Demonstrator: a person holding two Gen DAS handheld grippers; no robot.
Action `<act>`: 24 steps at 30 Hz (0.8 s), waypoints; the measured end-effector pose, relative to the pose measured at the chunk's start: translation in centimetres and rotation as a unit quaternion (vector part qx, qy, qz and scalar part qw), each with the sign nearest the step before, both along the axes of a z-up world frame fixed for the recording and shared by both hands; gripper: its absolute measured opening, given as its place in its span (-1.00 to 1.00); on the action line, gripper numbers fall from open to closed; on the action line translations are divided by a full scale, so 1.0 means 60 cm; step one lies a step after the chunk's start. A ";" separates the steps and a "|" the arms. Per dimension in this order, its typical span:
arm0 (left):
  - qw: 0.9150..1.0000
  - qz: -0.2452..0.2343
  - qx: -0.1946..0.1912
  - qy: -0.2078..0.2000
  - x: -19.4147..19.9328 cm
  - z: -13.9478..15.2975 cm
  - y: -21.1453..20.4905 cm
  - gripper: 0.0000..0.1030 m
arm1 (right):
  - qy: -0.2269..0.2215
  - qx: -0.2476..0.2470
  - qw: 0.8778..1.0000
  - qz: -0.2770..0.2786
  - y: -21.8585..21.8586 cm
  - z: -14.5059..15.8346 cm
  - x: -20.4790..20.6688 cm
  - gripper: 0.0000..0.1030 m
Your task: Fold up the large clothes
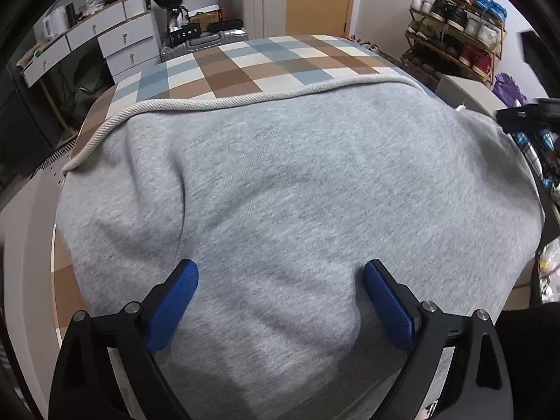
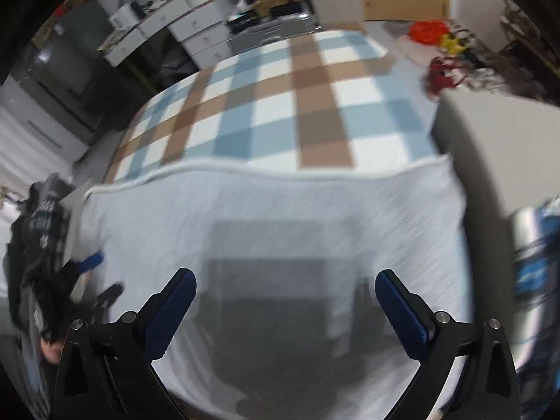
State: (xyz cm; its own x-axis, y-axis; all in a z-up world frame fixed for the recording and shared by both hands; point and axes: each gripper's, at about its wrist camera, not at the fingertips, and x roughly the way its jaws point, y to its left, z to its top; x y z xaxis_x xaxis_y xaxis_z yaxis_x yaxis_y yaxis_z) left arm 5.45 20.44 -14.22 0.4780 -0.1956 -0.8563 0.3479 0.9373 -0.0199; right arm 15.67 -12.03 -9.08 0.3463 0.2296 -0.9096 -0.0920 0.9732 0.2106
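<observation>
A large grey garment (image 1: 297, 182) lies spread on the checked table (image 1: 245, 66), its far edge trimmed by a pale cord (image 1: 210, 103). My left gripper (image 1: 281, 273) hovers above the garment's near part, open, with nothing pinched between its blue pads. The right wrist view is blurred. It shows the same grey garment (image 2: 280, 203) on the checked table (image 2: 280, 105). My right gripper (image 2: 285, 280) stands wide open over it with nothing between its fingers. The left gripper (image 2: 92, 260) appears at the left edge of that view, and the right gripper's black frame (image 1: 525, 115) at the right edge of the left view.
White drawers (image 1: 115, 35) and a suitcase (image 1: 210, 40) stand beyond the table's far left. A shoe rack (image 1: 455, 24) fills the far right. A grey box (image 2: 490, 147) sits beside the table's right edge. A person's hand (image 2: 49, 346) shows at the lower left.
</observation>
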 end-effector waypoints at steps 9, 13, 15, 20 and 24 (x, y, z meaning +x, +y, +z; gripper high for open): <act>1.000 -0.009 -0.005 0.007 0.003 -0.008 0.014 0.81 | 0.029 -0.091 0.995 0.007 0.021 -0.082 0.060 1.00; 1.000 -0.005 -0.004 0.010 0.003 -0.006 0.016 0.81 | 0.009 -0.090 0.996 0.005 0.019 -0.079 0.047 1.00; 1.000 0.001 -0.010 0.013 -0.001 -0.001 0.020 0.81 | -0.006 -0.099 0.995 0.002 0.023 -0.062 0.033 1.00; 0.999 -0.011 -0.041 0.008 -0.017 0.010 0.018 0.81 | -0.051 0.004 0.998 0.042 0.070 0.013 -0.030 1.00; 0.999 -0.003 -0.033 0.017 -0.013 0.001 0.020 0.81 | -0.045 -0.045 0.988 0.142 0.168 0.007 -0.087 1.00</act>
